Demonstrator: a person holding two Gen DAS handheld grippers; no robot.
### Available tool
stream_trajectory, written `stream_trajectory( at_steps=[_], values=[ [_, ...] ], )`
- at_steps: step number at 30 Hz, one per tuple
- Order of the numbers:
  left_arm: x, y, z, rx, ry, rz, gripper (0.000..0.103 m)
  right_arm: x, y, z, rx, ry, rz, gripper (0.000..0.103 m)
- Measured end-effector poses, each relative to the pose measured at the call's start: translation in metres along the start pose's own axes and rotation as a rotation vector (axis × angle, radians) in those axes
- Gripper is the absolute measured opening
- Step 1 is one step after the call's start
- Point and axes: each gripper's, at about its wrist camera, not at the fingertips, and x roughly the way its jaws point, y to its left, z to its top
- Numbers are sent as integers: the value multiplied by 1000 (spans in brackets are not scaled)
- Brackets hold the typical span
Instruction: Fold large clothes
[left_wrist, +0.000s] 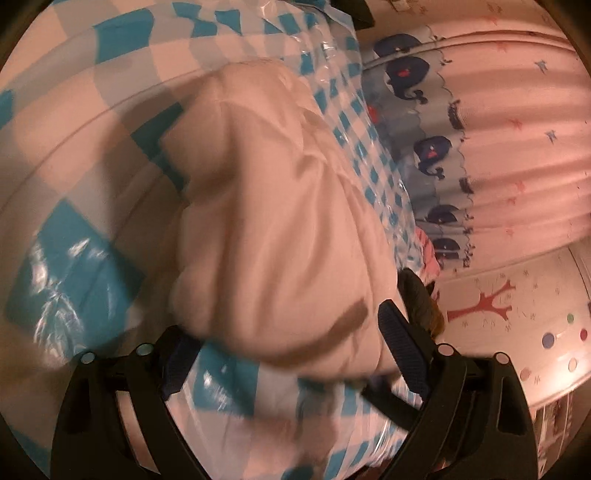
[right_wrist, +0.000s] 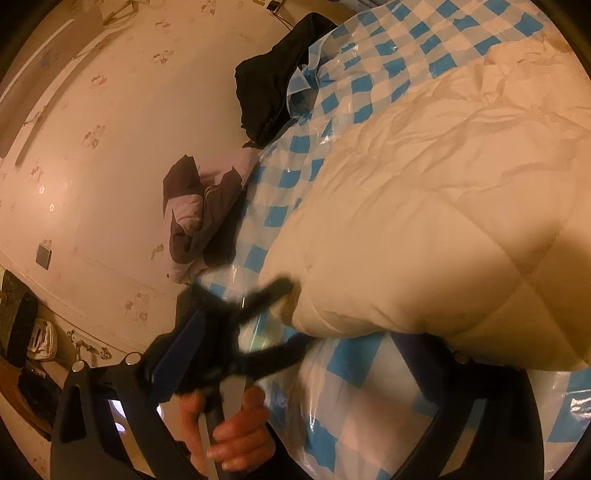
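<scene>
A puffy cream quilted garment (left_wrist: 280, 221) lies bunched on a blue-and-white checked plastic sheet (left_wrist: 81, 177). My left gripper (left_wrist: 288, 343) is open, its fingers spread wide around the near end of the garment. In the right wrist view the same garment (right_wrist: 424, 192) fills the right side, over the checked sheet (right_wrist: 354, 369). My right gripper (right_wrist: 299, 354) is open, and a corner of the garment hangs over its right finger (right_wrist: 417, 354). The left gripper (right_wrist: 295, 314) shows there blurred, held by a hand (right_wrist: 232, 424), jaws apart at the garment's lower edge.
A black garment (right_wrist: 273, 74) and a brown-and-pink one (right_wrist: 199, 214) lie at the sheet's edge against a patterned wall (right_wrist: 110, 147). A pink curtain with dark whales (left_wrist: 517, 147) hangs beyond the sheet. A dark object (left_wrist: 417, 295) sits by the garment's right side.
</scene>
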Motion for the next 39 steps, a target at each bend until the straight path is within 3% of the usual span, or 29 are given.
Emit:
stream_trajectory(
  at_steps=[3,5,10,14,17,23,28,30,32,34,39],
  values=[
    [10,4,5,-29,-21,33,90,-20,-1,-13,-34,37,-46,97],
    [11,2,7,-40,-34,24,90,-66,-11,-30,-37,31,-128,97],
    [2,-18,15,-29,-77,-36,90,-176,-94,-45,248,-64,-187,97],
    [3,-27,25,-55,-98,-67,90,-212,-143,-32,380,-115,-218,97],
    [5,-20,25,-63,-77,-37,90,-225,-163,-16,388,-156,-283,97],
    [16,-13,27,-52,-29,20,90,-235,-191,13,457,-198,-202,97],
    [26,-15,27,-39,-20,59,90,-237,-202,19,481,-156,-105,96],
    [29,-17,25,-12,-23,96,87,-234,-197,20,436,-137,-140,89],
    [30,-19,24,13,-27,138,80,-238,-192,20,412,-154,-169,35],
    [30,-16,25,17,-25,154,70,-238,-190,23,408,-183,-126,31],
    [22,-22,25,101,-38,181,44,-237,-158,31,262,-195,-180,26]
  ],
)
